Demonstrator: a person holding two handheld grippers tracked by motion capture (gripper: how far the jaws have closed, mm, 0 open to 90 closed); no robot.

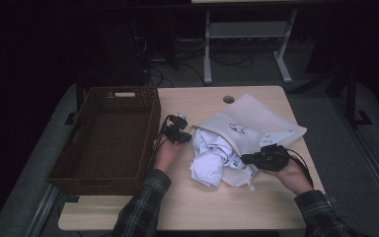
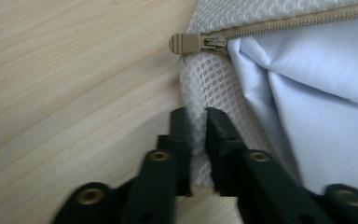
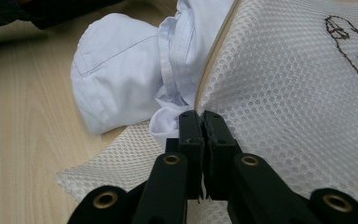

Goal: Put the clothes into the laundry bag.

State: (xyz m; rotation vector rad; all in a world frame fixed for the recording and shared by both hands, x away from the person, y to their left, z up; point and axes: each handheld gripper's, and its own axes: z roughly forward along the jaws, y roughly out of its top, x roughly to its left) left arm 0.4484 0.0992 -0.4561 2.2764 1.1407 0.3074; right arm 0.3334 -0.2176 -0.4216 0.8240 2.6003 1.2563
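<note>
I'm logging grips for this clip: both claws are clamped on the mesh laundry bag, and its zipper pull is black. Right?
Not quite. The zipper pull is tan, as the left gripper view shows. The rest holds: the left claw and right claw are both clamped on the mesh laundry bag.

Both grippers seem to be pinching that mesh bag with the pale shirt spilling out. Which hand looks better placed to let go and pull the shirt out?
Probably the left. The left gripper pinches only a mesh bag corner by the zipper pull, right beside the shirt. The right gripper clamps the bag's opening edge, steadying it.
</note>
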